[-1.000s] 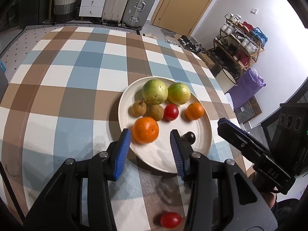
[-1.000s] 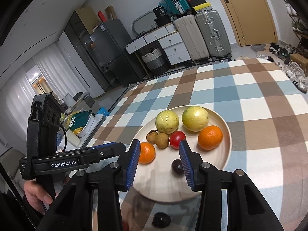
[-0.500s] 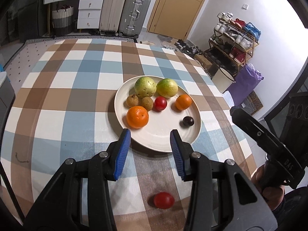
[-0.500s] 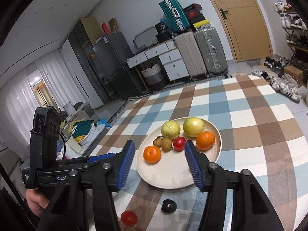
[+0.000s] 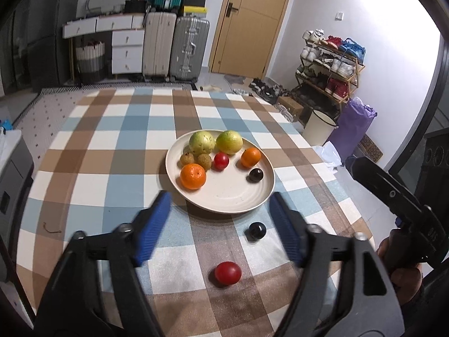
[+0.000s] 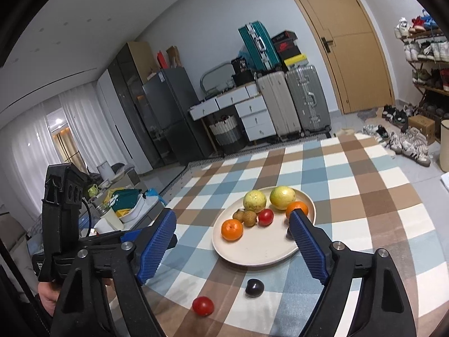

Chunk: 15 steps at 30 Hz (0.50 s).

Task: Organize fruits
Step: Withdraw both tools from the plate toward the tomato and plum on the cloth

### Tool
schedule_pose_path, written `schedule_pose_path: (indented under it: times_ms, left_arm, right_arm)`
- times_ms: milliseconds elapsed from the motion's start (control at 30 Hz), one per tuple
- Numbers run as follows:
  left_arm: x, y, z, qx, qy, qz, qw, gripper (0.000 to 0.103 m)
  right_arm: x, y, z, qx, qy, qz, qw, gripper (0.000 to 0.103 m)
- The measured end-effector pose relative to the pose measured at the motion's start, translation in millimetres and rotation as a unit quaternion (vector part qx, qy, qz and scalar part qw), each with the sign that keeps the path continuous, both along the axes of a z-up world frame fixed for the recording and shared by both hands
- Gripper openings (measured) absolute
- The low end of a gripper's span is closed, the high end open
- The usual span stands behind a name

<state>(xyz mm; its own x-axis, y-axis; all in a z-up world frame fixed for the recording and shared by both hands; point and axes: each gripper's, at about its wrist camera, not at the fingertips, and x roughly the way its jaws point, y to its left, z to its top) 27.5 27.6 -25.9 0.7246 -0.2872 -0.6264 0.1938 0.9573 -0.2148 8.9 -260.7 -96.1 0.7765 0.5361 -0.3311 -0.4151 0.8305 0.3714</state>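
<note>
Both grippers hang over the checked table, jaws opening and empty, short of the plate.

The left gripper [image 5: 219, 224] tilts down, nothing between its blue pads; a red tomato [image 5: 228, 273] and a dark plum [image 5: 257, 229] lie on the tablecloth [image 5: 112, 151] just beyond its tips. The right gripper [image 6: 233, 244] points flatter, also holding nothing. Past them the plate [image 5: 224, 199] carries two green fruits, two oranges, two brown fruits, a tomato and a plum. A hand [image 5: 404, 269] grips the right tool's handle.

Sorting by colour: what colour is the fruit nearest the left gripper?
Red; clearest in the left wrist view.
</note>
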Motion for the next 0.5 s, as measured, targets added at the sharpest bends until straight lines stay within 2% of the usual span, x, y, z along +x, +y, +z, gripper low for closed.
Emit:
schedule_pose_path:
  times_ms: [233, 367, 500]
  left_arm:
    - [-24.7, 3.5, 8.1, -0.007, -0.027, 0.005, 0.9996, 0.084]
    - [-30.7, 4.8, 2.7, -0.007, -0.025, 0.015, 0.9995, 0.093]
    - [-40.0, 8.0, -4.8, -0.013, -0.021, 0.011, 0.9996, 0.097]
  right_arm:
    - [-24.3, -1.4, 7.3, -0.005, -0.012, -0.004, 1.000, 0.093]
    - [-38.1, 0.2, 8.3, -0.012, -0.021, -0.006, 1.000, 0.098]
    - [-47.9, 1.6, 3.1, -0.017, -0.017, -0.007, 1.000, 0.100]
